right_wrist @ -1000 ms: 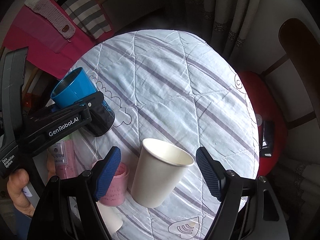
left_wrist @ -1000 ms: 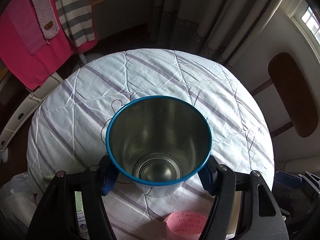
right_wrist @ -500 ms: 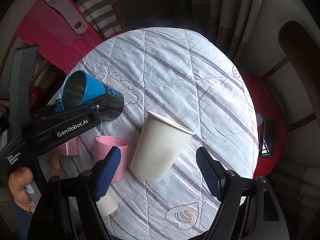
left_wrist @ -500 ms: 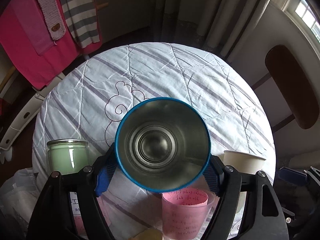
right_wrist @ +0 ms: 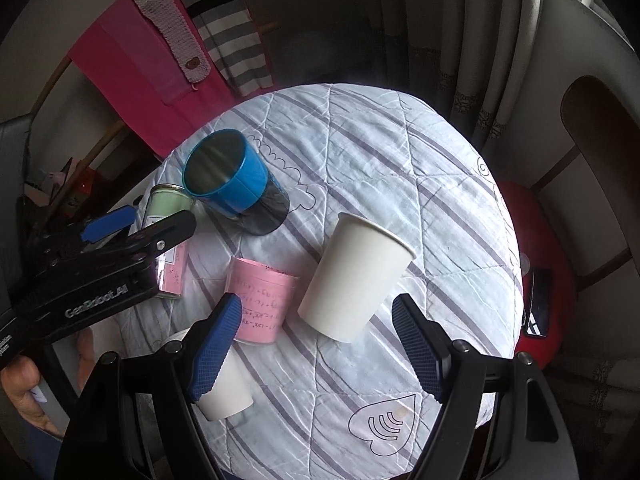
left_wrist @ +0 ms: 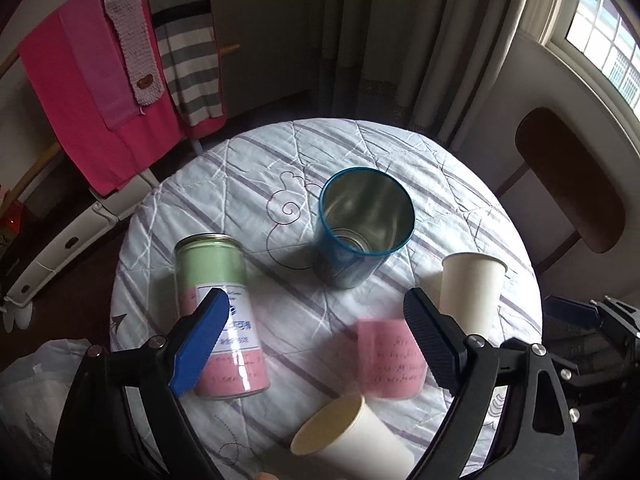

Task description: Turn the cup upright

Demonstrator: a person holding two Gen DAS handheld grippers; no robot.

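Left gripper point(left_wrist: 316, 336) spread, empty; a paper cup point(left_wrist: 352, 440) beneath it is cut off by the frame edge. Right gripper point(right_wrist: 316, 346) spread, empty. Pink cup point(left_wrist: 388, 360) blurred, half hidden. Blue metal cup point(left_wrist: 362, 224) stands upright mid-table point(left_wrist: 400, 152).

Round quilted table point(left_wrist: 224, 184), curtains point(left_wrist: 400, 40) behind, bright window point(left_wrist: 600, 40) (upper right), wooden chair point(left_wrist: 572, 184).
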